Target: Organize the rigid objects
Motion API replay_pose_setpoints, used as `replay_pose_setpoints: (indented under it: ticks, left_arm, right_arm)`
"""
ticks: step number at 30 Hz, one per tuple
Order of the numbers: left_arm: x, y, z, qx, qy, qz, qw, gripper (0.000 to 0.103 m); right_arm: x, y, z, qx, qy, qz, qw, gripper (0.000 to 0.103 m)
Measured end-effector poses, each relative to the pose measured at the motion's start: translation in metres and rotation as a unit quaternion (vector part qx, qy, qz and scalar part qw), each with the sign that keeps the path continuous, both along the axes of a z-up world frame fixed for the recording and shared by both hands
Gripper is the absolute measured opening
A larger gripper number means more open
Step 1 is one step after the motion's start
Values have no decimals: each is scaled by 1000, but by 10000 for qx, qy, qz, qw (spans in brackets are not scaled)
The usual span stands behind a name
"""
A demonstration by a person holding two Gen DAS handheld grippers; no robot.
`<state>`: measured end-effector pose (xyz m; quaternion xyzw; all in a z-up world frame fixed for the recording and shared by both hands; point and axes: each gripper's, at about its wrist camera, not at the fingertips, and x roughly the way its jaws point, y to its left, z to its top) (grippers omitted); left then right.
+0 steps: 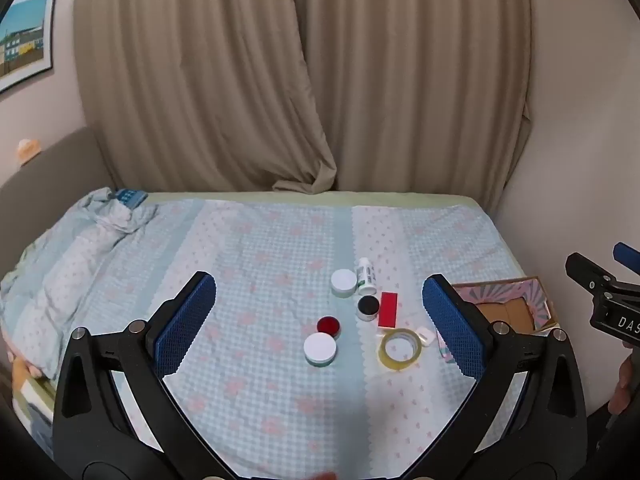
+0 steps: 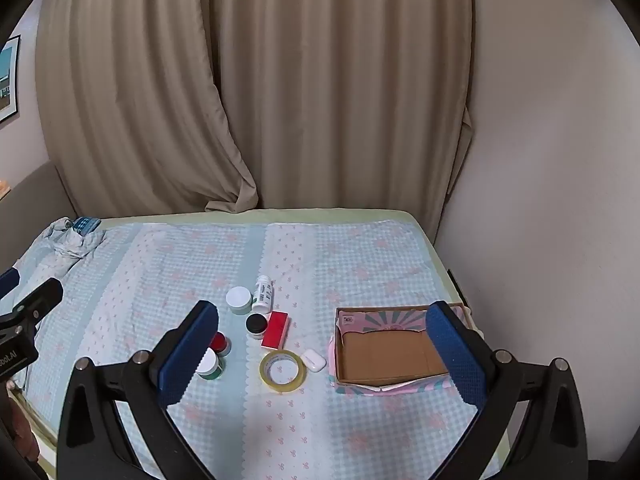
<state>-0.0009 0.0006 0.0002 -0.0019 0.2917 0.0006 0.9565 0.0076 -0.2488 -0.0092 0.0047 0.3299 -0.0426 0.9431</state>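
A: Right wrist view: is the right gripper (image 2: pixel 320 344) holding anything?
B: No, wide open. Tape roll (image 2: pixel 283 371) lies between its fingers; cardboard box (image 2: pixel 384 354) by the right finger.
A: Left gripper (image 1: pixel 320 320)?
B: Open too, empty.

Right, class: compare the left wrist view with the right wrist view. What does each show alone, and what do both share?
Left wrist only: an orange thing on the grey headboard ledge.
Right wrist only: the whole cardboard floor of the open box, and the white earbud case unblocked.
Both: the tape roll, red block, white bottle, four small jars, and both hand-held grippers open and empty.
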Motion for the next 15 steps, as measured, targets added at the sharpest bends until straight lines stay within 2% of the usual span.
replay_pose_setpoints:
  ticks: [4, 15]
  left_arm:
    - [3, 1, 0, -29, 124, -17, 9999, 103]
    - [-4, 1, -5, -11, -59, -98, 9999, 103]
  right_arm:
    - [1, -1, 0, 33, 10, -10, 10000, 103]
    - [2, 8, 1, 21, -50, -14, 10000, 103]
